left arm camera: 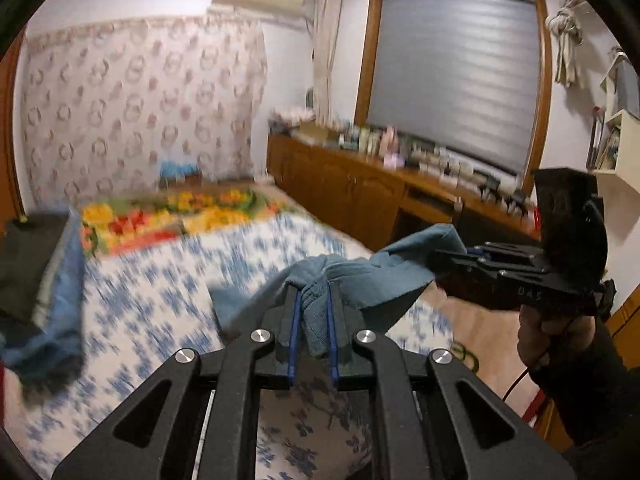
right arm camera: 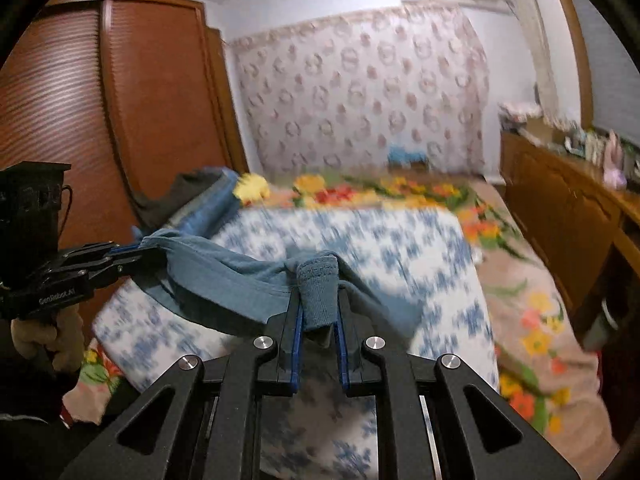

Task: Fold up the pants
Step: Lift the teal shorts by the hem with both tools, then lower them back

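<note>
Blue pants [left arm camera: 384,276] hang in the air above the bed, stretched between both grippers. My left gripper [left arm camera: 314,300] is shut on a ribbed edge of the pants. My right gripper [right arm camera: 318,300] is shut on another ribbed edge of the pants [right arm camera: 224,276]. In the left wrist view the right gripper [left arm camera: 452,258] comes in from the right and clamps the cloth. In the right wrist view the left gripper [right arm camera: 132,252] comes in from the left and clamps the cloth. The lower part of the pants is hidden.
A bed with a blue-and-white floral sheet [left arm camera: 152,304] and a bright flowered blanket [left arm camera: 168,212] lies below. More folded clothes [left arm camera: 44,280] sit at its left edge. A wooden cabinet [left arm camera: 360,196] with clutter runs along the right; a wooden wardrobe [right arm camera: 100,112] stands left.
</note>
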A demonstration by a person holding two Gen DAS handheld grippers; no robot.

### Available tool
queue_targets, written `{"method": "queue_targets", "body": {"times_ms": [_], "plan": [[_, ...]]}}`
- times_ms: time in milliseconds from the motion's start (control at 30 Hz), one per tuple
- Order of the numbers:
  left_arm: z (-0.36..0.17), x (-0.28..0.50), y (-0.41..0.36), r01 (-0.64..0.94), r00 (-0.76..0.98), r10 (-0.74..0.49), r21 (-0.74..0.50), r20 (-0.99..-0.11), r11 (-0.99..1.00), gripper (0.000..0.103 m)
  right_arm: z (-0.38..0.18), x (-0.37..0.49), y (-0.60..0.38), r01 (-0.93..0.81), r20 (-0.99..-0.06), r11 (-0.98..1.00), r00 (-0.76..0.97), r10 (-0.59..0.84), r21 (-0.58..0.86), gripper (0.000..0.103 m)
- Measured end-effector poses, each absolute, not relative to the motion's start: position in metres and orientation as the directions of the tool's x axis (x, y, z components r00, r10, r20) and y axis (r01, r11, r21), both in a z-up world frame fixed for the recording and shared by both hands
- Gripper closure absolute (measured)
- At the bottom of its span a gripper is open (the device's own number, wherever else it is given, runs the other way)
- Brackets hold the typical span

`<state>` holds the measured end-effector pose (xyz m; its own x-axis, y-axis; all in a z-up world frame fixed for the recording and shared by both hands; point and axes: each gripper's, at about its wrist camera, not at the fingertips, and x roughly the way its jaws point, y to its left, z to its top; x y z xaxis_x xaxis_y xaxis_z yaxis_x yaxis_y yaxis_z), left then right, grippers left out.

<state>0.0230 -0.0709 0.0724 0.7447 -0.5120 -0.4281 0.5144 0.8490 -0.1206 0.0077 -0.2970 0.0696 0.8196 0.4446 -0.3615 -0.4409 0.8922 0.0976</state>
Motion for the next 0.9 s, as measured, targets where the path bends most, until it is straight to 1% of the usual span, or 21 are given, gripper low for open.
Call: {"method": "queue_targets", "body": {"times_ms": [133, 233, 333, 467, 567, 600, 633, 667, 767, 833, 867, 900], "plan": [[0.108, 0.011, -0.054, 0.493, 0.801, -0.483, -0.069, -0.353, 0.867, 0.091, 0.102, -0.012, -0.291, -0.494, -0.279, 0.867, 0.825, 0.491, 0.066, 0.089], [0.114, 0.013, -0.041, 0.47, 0.822, -0.463, -0.065, -0.332, 0.88, 0.091, 0.114, -0.019, -0.282, -0.522, -0.251, 0.852, 0.82, 0.514, 0.04, 0.089], [0.106, 0.028, -0.036, 0.451, 0.826, -0.437, -0.049, -0.356, 0.891, 0.091, 0.112, -0.01, -0.276, -0.538, -0.268, 0.843, 0.809, 0.524, 0.024, 0.089], [0.093, 0.066, -0.032, 0.399, 0.836, -0.373, -0.021, -0.402, 0.917, 0.091, 0.11, 0.031, -0.264, -0.536, -0.335, 0.843, 0.8, 0.497, -0.03, 0.089], [0.101, 0.101, -0.024, 0.342, 0.862, -0.319, -0.011, -0.395, 0.939, 0.091, 0.131, 0.068, -0.256, -0.521, -0.35, 0.851, 0.81, 0.47, -0.062, 0.09], [0.106, 0.112, -0.024, 0.3, 0.886, -0.269, 0.026, -0.378, 0.953, 0.091, 0.14, 0.082, -0.252, -0.509, -0.342, 0.857, 0.823, 0.454, -0.086, 0.09], [0.111, 0.119, -0.027, 0.287, 0.896, -0.247, 0.058, -0.368, 0.956, 0.091, 0.153, 0.09, -0.243, -0.496, -0.327, 0.862, 0.836, 0.44, -0.108, 0.09], [0.122, 0.131, -0.027, 0.308, 0.895, -0.268, 0.061, -0.356, 0.949, 0.091, 0.165, 0.098, -0.238, -0.476, -0.301, 0.869, 0.855, 0.422, -0.133, 0.09], [0.152, 0.147, -0.022, 0.271, 0.923, -0.234, 0.084, -0.304, 0.959, 0.091, 0.195, 0.122, -0.229, -0.417, -0.22, 0.892, 0.899, 0.378, -0.171, 0.09], [0.159, 0.147, -0.017, 0.259, 0.933, -0.227, 0.085, -0.279, 0.962, 0.091, 0.204, 0.125, -0.228, -0.386, -0.171, 0.904, 0.918, 0.357, -0.183, 0.09], [0.156, 0.145, -0.014, 0.27, 0.928, -0.24, 0.071, -0.283, 0.96, 0.091, 0.204, 0.125, -0.229, -0.391, -0.161, 0.905, 0.917, 0.365, -0.171, 0.09], [0.149, 0.142, -0.014, 0.274, 0.924, -0.241, 0.076, -0.297, 0.959, 0.091, 0.201, 0.125, -0.23, -0.405, -0.175, 0.901, 0.909, 0.379, -0.153, 0.09]]}}
